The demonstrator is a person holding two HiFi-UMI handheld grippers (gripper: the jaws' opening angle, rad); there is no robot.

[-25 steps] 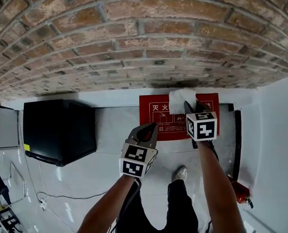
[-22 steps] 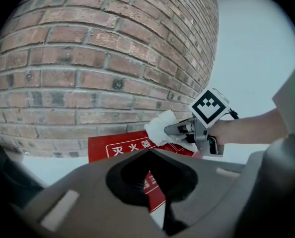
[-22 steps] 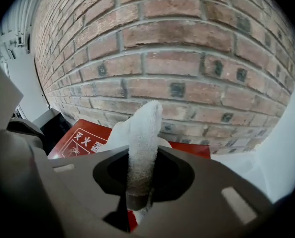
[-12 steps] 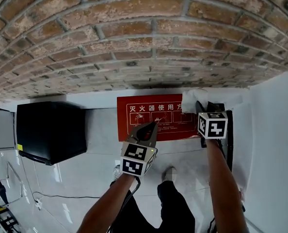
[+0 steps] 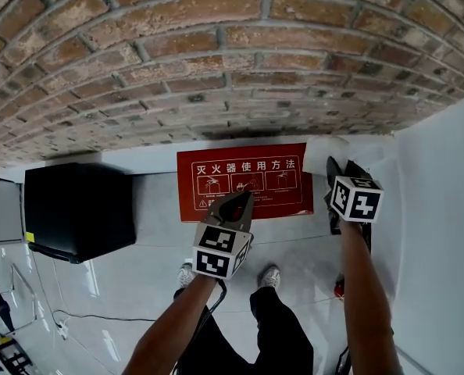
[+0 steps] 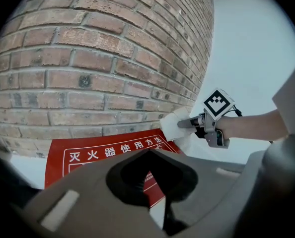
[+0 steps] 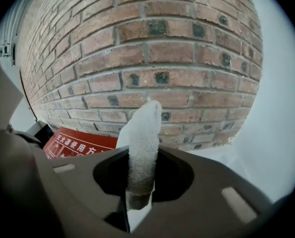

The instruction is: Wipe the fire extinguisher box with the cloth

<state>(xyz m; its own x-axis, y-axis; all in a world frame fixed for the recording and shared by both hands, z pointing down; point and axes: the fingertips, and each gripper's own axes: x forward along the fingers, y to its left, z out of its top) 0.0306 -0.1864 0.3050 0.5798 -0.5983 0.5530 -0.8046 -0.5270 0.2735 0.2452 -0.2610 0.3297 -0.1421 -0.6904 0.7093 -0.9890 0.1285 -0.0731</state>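
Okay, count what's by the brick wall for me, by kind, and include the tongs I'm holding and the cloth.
Tongs: 2 (left tongs, right tongs)
White cloth: 1, clamped in the right tongs
Red fire extinguisher box: 1
Black box: 1
Total: 5

The head view looks steeply down from above both forearms, facing the foot of the brick wall (image 5: 232, 61). In it the fire extinguisher box (image 5: 244, 180) lies just ahead of the left hand-held gripper (image 5: 240, 203) and to the left of the right hand-held gripper (image 5: 335, 166). The left gripper view looks along its jaws across the box to the wall, catching the right hand-held gripper off to its right. The right gripper view faces the bricks, seemingly from nearest, with the box at its lower left. All three share box and wall.
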